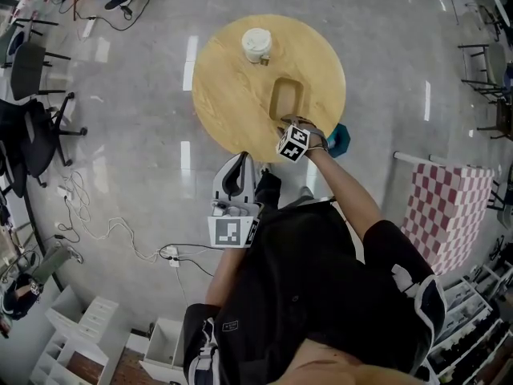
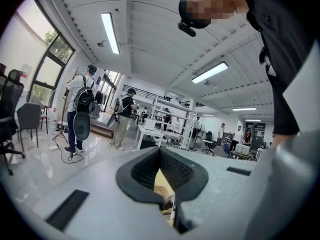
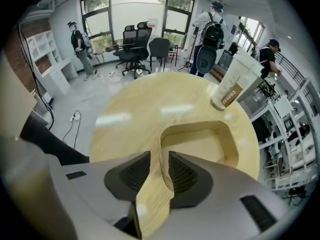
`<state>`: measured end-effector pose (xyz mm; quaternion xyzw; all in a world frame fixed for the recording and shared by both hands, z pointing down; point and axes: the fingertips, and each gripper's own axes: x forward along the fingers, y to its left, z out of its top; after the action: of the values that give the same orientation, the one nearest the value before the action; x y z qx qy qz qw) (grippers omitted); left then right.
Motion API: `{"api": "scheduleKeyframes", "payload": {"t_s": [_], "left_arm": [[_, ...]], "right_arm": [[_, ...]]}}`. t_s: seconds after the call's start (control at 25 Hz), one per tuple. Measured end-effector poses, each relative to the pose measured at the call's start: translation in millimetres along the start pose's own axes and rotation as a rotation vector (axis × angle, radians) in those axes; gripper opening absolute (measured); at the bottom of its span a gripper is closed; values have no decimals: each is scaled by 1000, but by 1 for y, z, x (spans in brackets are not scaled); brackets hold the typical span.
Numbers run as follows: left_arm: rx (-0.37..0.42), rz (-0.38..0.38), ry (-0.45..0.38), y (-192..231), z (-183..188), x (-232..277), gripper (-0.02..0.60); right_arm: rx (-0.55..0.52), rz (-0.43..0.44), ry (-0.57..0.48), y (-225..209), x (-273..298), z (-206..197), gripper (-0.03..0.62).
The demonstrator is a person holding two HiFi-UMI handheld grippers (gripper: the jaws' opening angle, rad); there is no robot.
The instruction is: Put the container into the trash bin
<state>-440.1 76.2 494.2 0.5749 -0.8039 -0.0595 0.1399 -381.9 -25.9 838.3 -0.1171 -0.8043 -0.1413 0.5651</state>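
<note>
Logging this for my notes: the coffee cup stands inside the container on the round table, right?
No. The coffee cup stands on the round table itself, beyond the container, not inside it. The head view shows the two apart.

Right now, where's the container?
Head view: the container lies on the round table, right of centre, near the person's edge, just past the open right gripper; the lidded cup stands beyond.
</note>
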Motion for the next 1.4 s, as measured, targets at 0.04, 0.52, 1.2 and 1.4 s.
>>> {"api": "scheduleKeyframes", "payload": {"t_s": [0.04, 0.52, 1.2, 1.4], "left_arm": [[-2, 2, 1, 2, 0, 0, 8], [-12, -4, 9, 9, -2, 0, 8], [6, -219, 45, -60, -18, 29, 8], [29, -298, 34, -113, -17, 39, 8]], "right_arm": [[-14, 2, 14, 0, 5, -1, 133], [-64, -6, 70, -2, 21, -3, 44], [238, -145, -152, -1, -100, -41, 40], [376, -238, -242, -5, -153, -81, 40]]}}
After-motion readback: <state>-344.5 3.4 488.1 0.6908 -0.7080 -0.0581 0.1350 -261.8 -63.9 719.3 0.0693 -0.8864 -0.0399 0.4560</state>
